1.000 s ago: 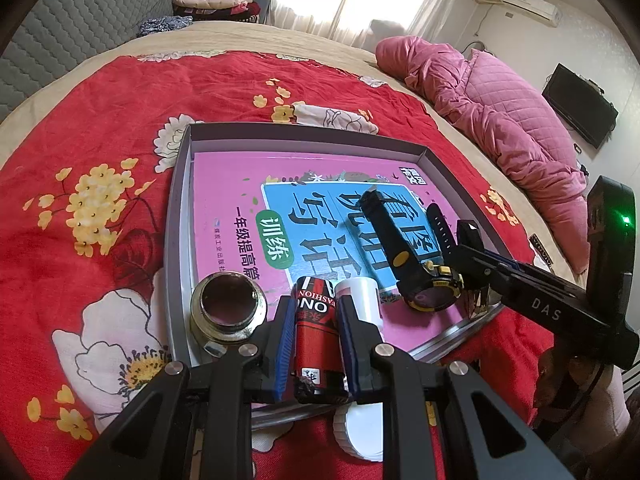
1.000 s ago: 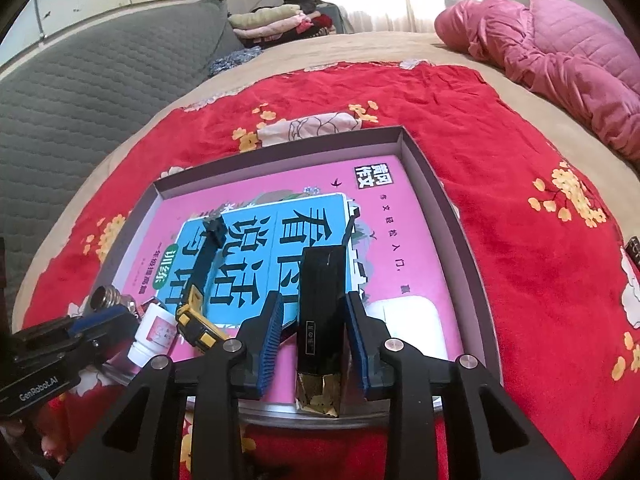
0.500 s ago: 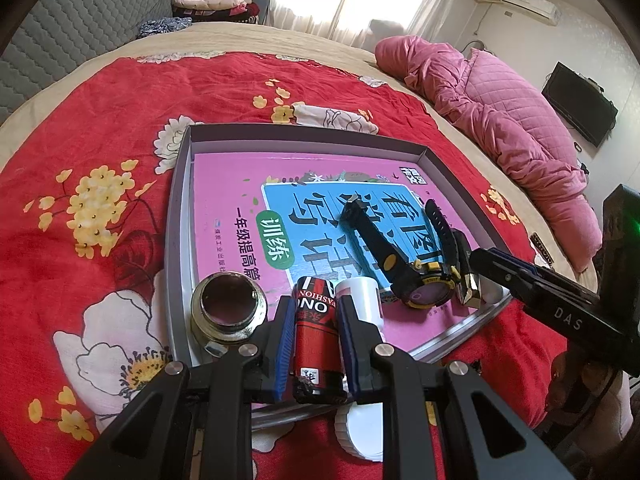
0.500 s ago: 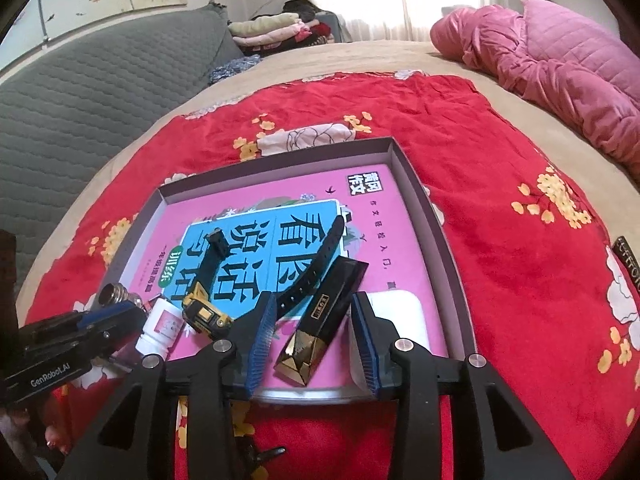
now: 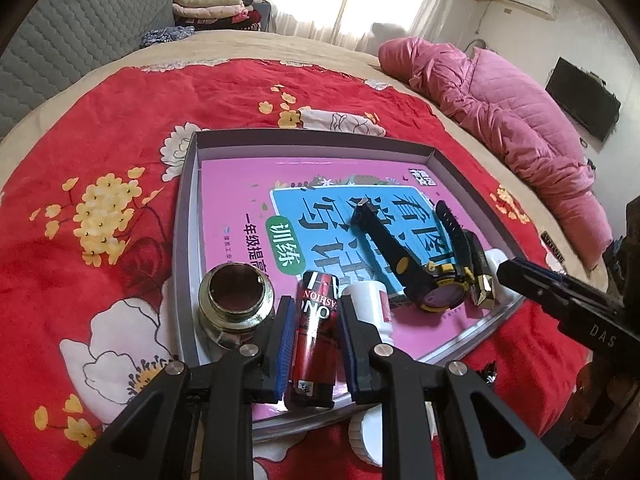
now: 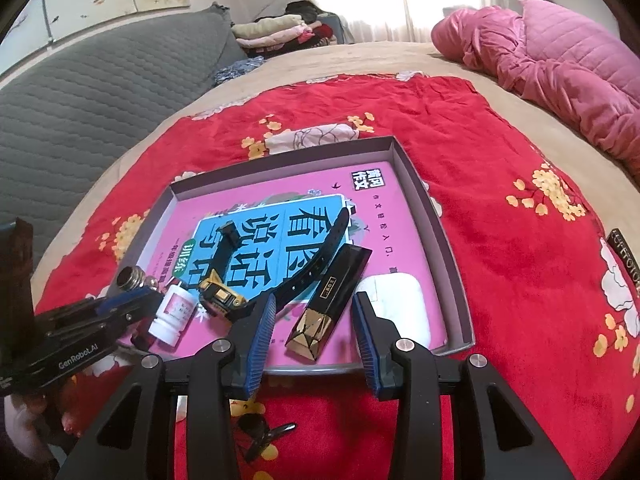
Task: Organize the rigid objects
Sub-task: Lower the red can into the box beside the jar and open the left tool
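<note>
Left hand-held gripper (image 5: 314,334): black angular frame, blue ribbed pads, silver screws; right hand-held gripper (image 6: 314,334) likewise; white "GenRobot.AI", "DAS" lettering.

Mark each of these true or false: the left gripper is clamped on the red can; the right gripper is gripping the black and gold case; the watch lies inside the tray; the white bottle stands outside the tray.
1. True: the left gripper is shut on the red can.
2. False: the right gripper is open, the black and gold case lying free between its pads.
3. True: the watch lies in the tray.
4. False: the white bottle is inside the tray.
</note>
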Tool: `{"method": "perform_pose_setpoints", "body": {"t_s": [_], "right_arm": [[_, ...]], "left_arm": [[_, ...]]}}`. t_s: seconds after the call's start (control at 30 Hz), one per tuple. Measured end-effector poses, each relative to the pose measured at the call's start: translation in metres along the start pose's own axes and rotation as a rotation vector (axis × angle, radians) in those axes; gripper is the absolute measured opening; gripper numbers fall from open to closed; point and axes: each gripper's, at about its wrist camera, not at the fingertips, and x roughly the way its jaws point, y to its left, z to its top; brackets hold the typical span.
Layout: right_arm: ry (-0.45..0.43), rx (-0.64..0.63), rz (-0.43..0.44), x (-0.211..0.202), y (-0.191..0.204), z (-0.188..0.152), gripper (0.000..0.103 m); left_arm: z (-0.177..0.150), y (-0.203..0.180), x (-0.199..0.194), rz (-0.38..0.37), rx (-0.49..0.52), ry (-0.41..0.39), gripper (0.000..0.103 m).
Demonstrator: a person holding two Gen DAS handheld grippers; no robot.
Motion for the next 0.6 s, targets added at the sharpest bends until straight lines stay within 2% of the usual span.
{"method": "perform_pose_setpoints", "body": {"t_s": [0.4, 0.47, 0.6], "right_arm": [[-0.001, 0.007, -0.003, -0.0073, -0.0006, -0.0001, 0.043], [0.002, 0.005, -0.004, -0.0077, -0.0004, -0.0003, 0.048], [0.006, 0.001, -0.003, -0.0085, 0.0002, -0.0011, 0.049]], "left_arm": [[-0.0011, -0.0006, -0.0022, 0.015, 0.01, 0.002, 0.022], [-0.0015, -0.0008, -0.0031, 0.017, 0.012, 0.0, 0.022], [-0.0022, -0.0031, -0.0038, 0.022, 0.018, 0.001, 0.022]]}}
